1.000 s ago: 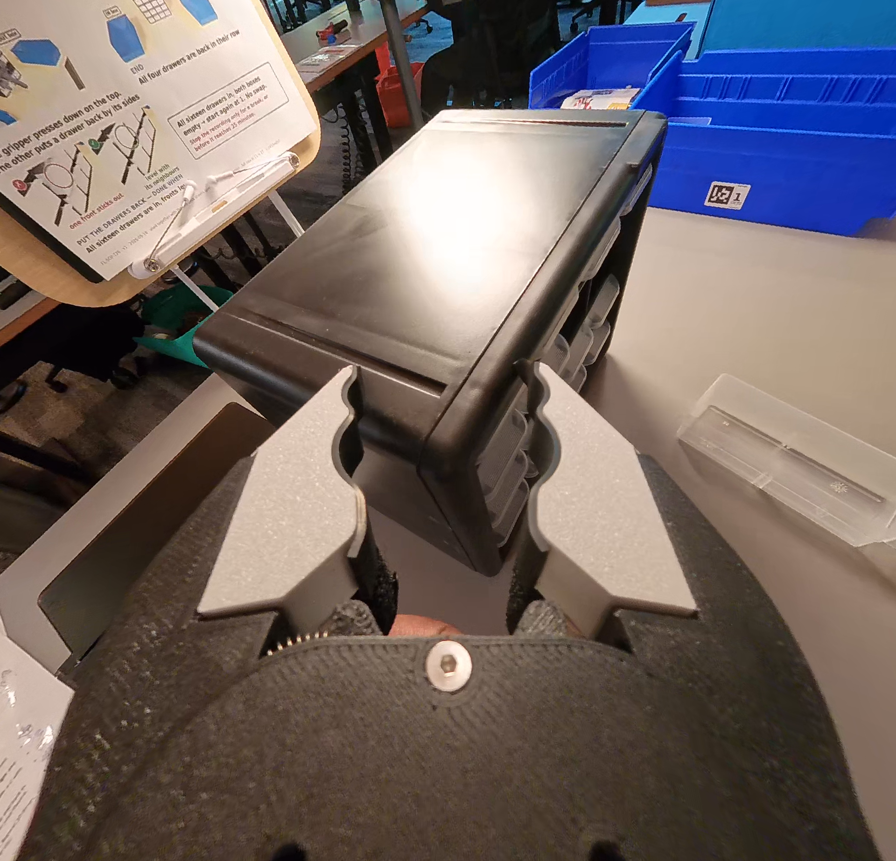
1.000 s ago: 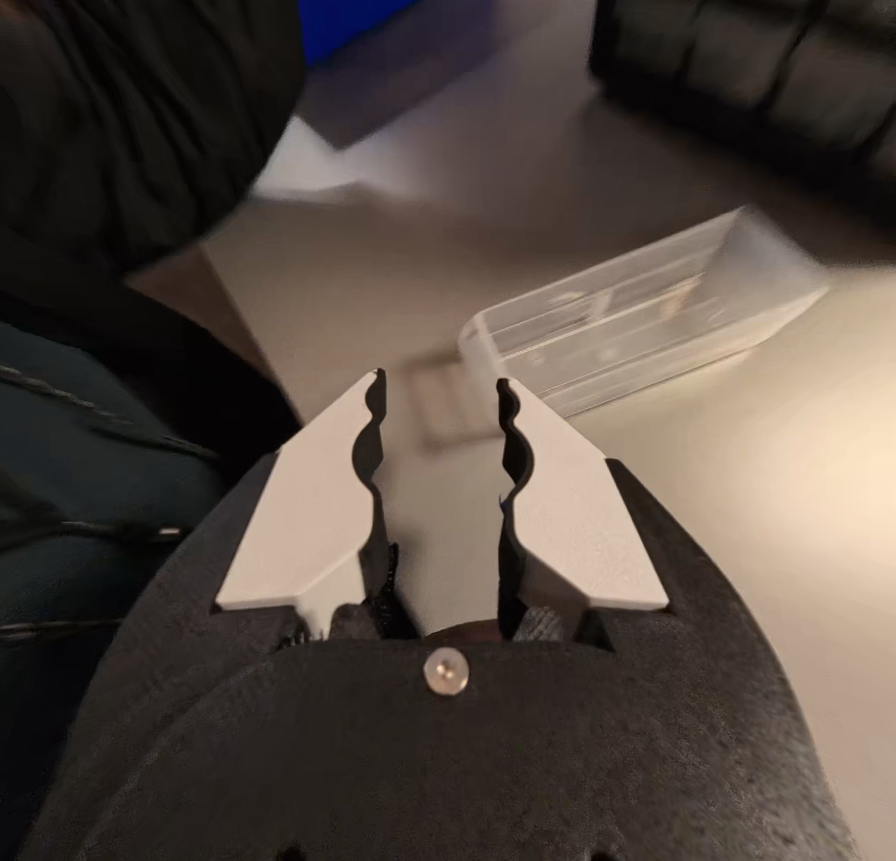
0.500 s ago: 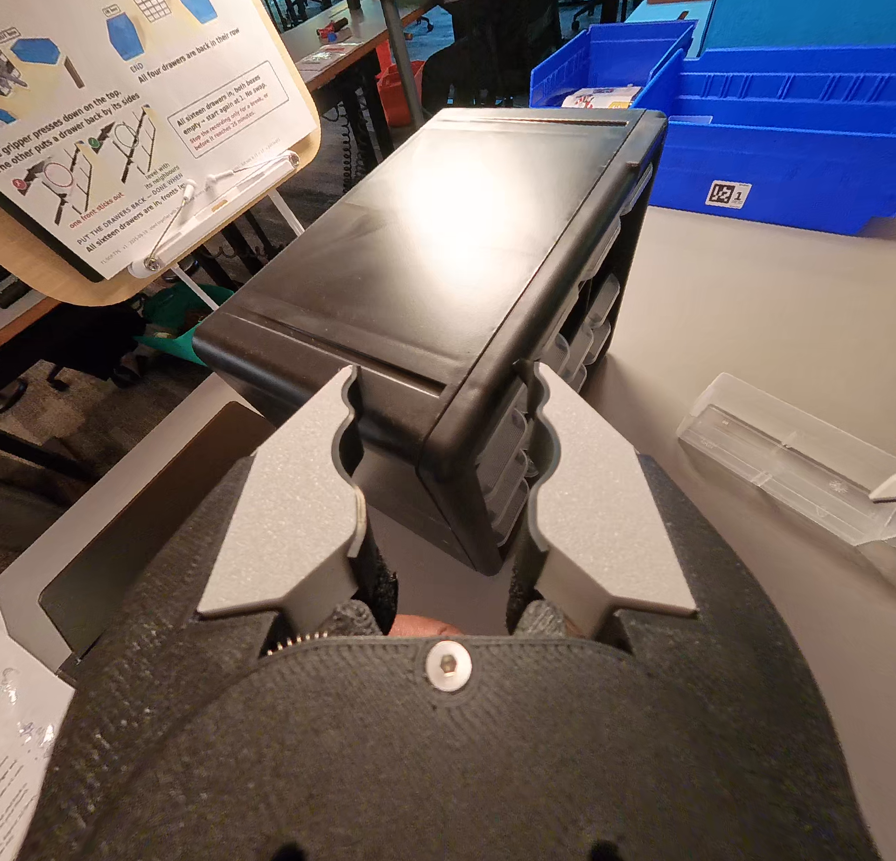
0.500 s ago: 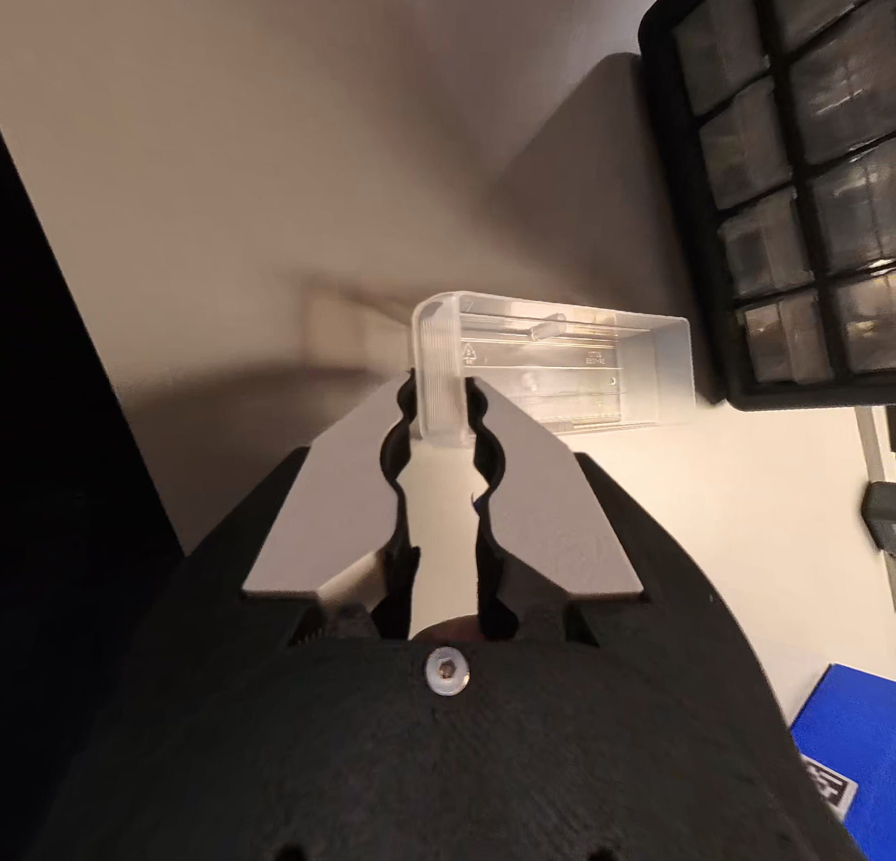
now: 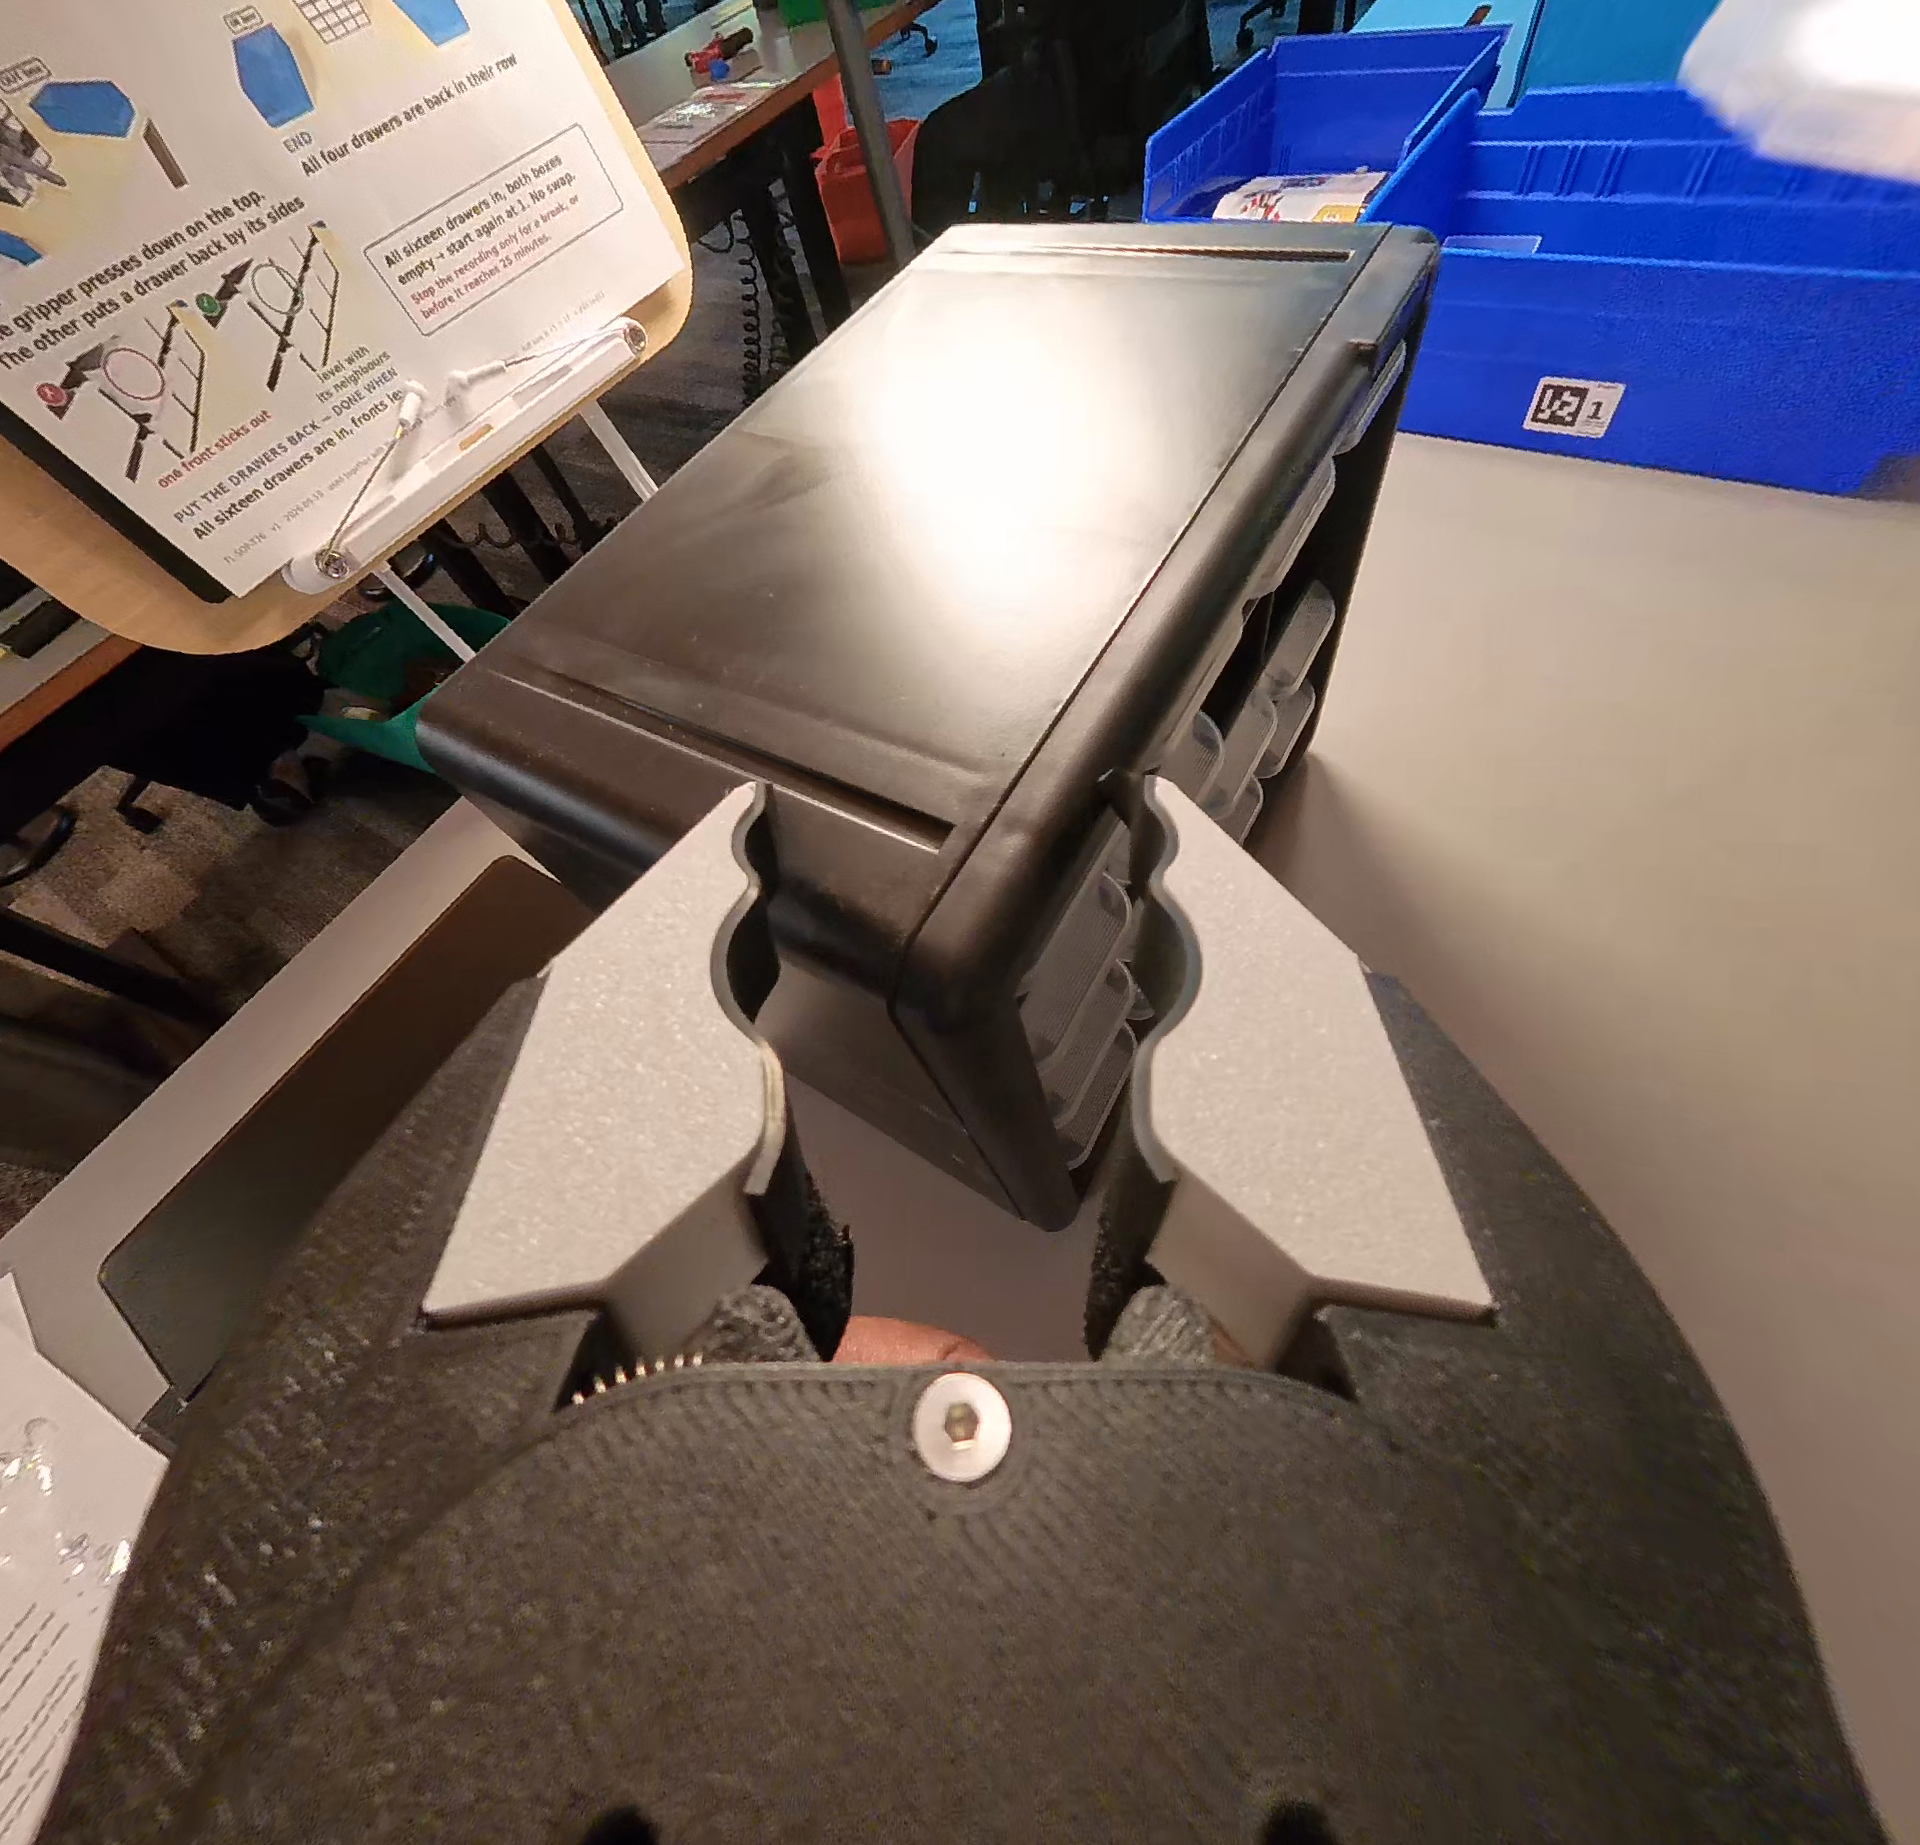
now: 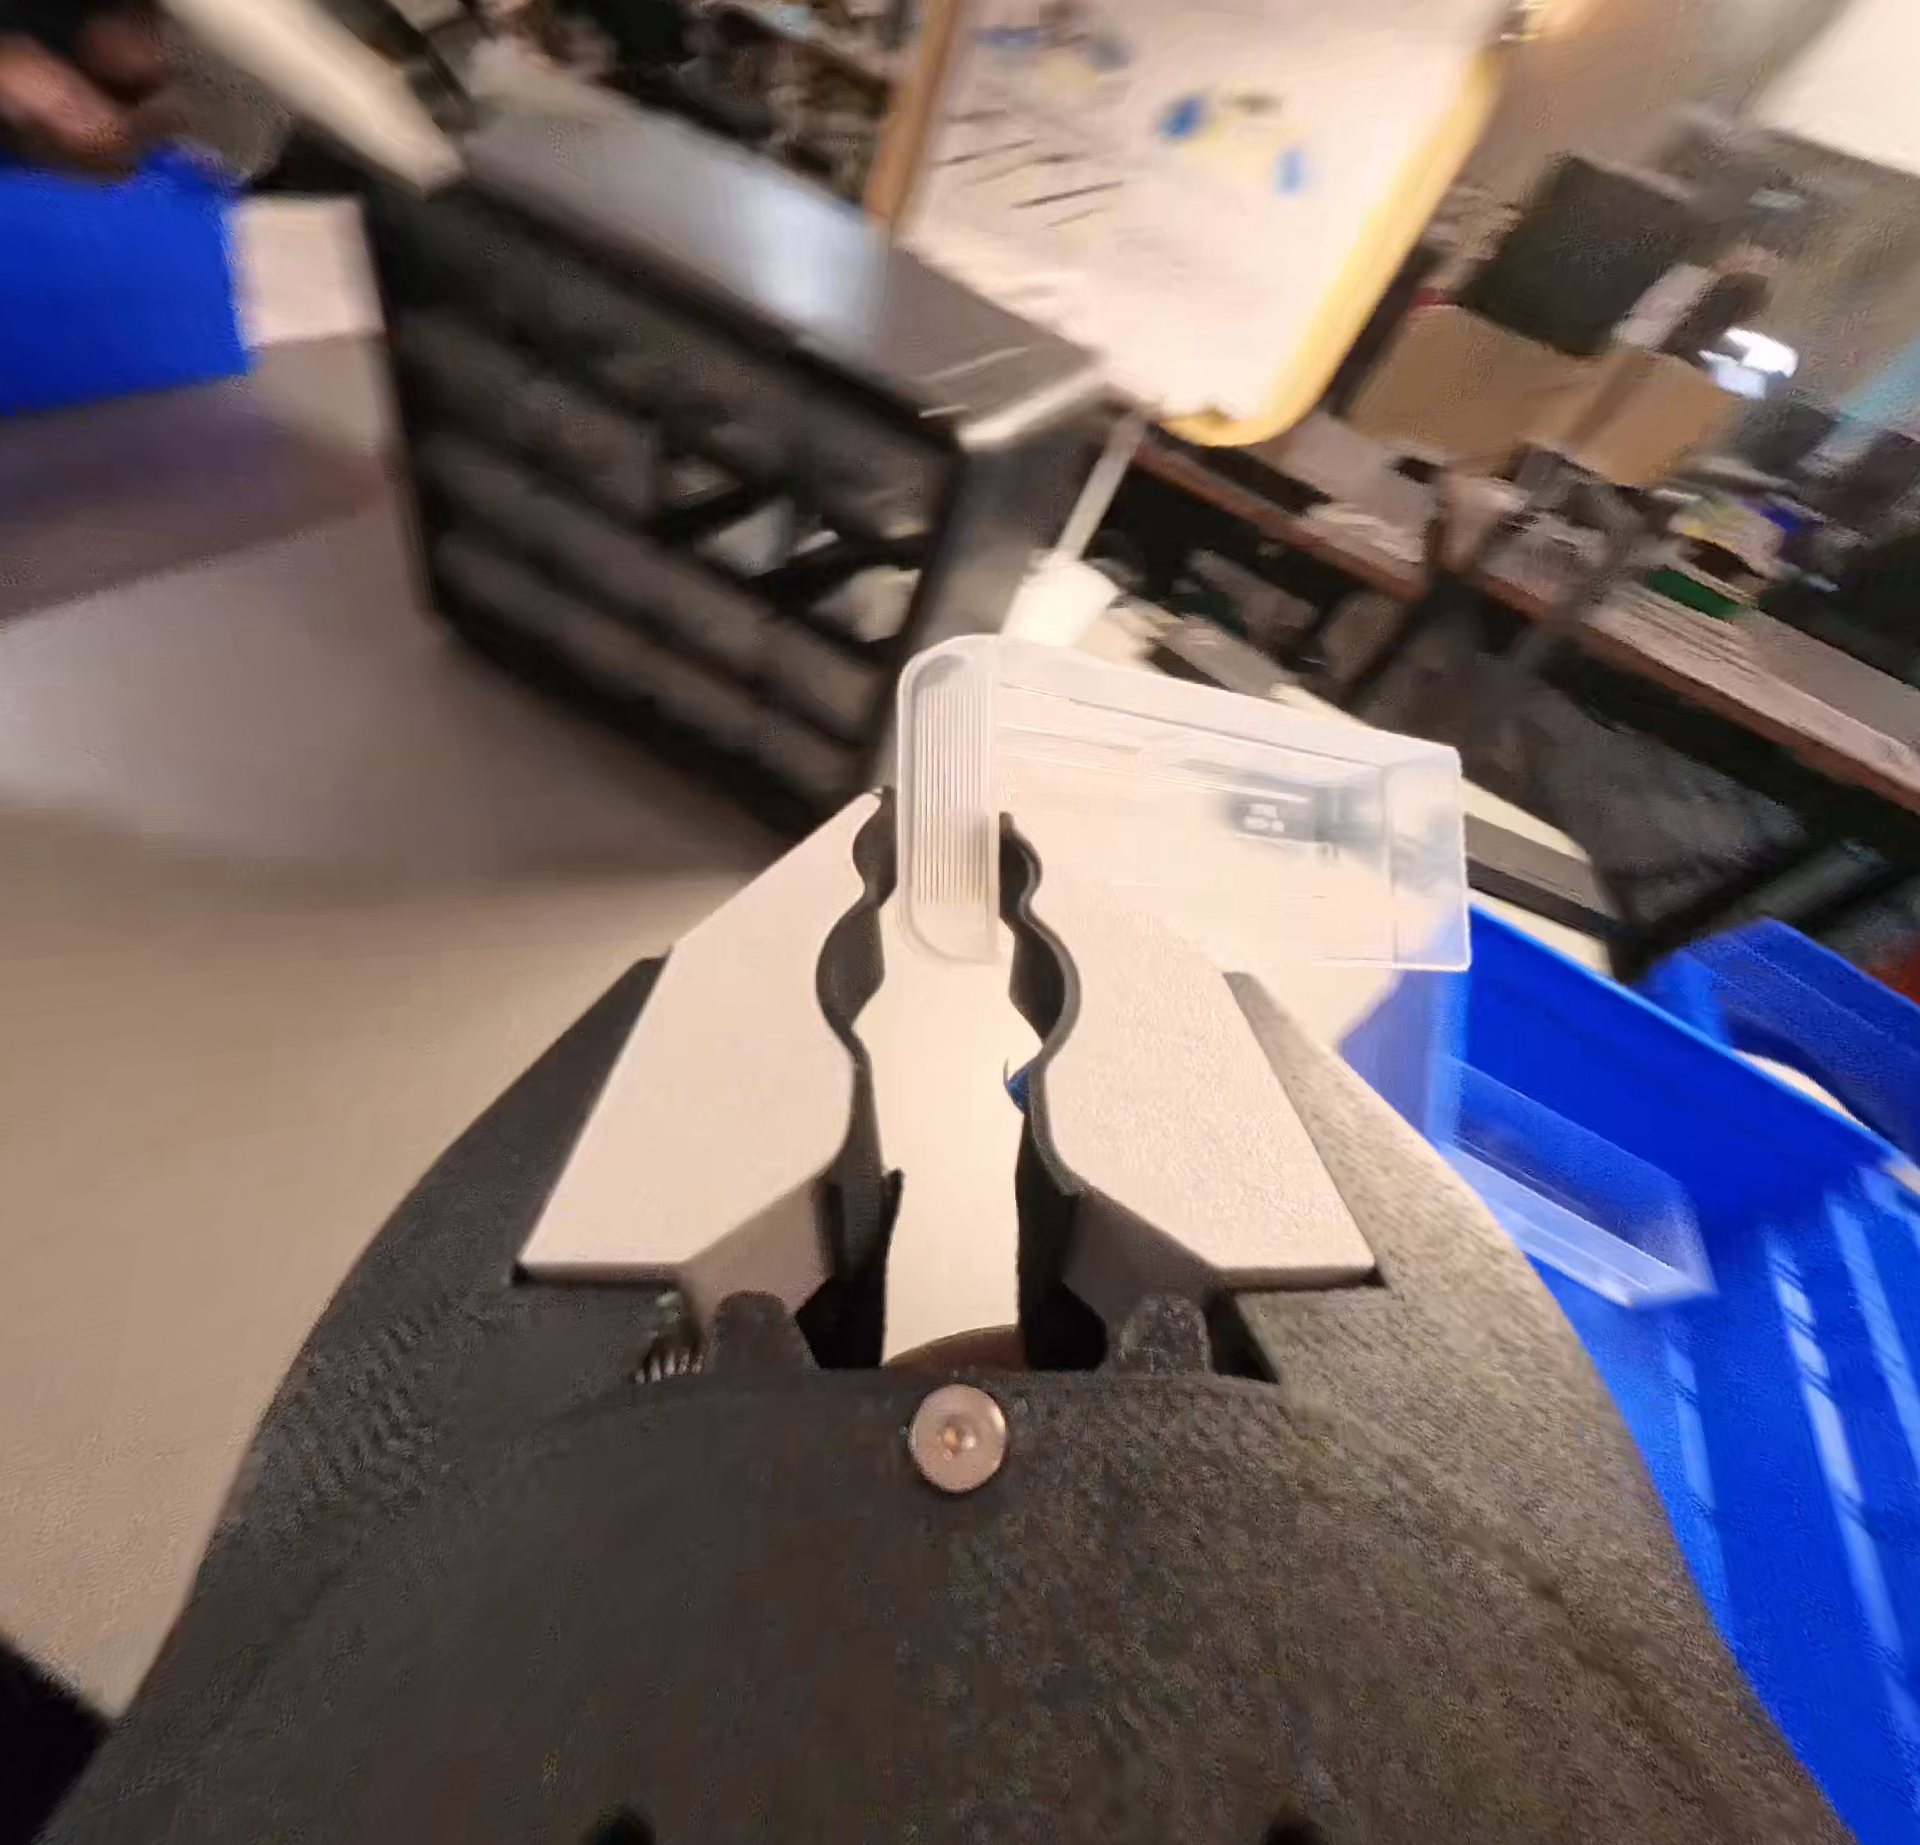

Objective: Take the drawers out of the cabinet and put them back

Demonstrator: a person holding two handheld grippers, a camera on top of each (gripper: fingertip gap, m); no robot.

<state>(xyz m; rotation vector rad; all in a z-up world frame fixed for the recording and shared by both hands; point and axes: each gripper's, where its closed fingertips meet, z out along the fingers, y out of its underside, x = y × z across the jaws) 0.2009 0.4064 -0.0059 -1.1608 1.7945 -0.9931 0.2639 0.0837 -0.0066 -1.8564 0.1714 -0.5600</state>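
The black cabinet [image 5: 987, 507] stands on the grey table [image 5: 1610, 860], with clear drawers [image 5: 1086, 974] in its front. My left gripper [image 5: 956, 808] is open, and its fingers straddle the cabinet's near top corner. My right gripper [image 6: 940, 819] is shut on the ribbed handle of a clear plastic drawer [image 6: 1195, 808] and holds it in the air. The drawer's body sticks out to the right. The cabinet [image 6: 644, 507] shows blurred behind it, with some slots open. A blurred pale shape [image 5: 1808, 50] shows at the top right of the left wrist view.
Blue bins [image 5: 1662, 268] stand behind the cabinet, and one blue bin [image 6: 1714, 1224] is at the right under the held drawer. An instruction board [image 5: 312, 216] on a stand is to the left of the cabinet. Other desks stand beyond.
My right gripper closed on the handle of the drawer lying on the table and lifted it up. The drawer is gone from the table in the left wrist view. My left gripper has not moved.
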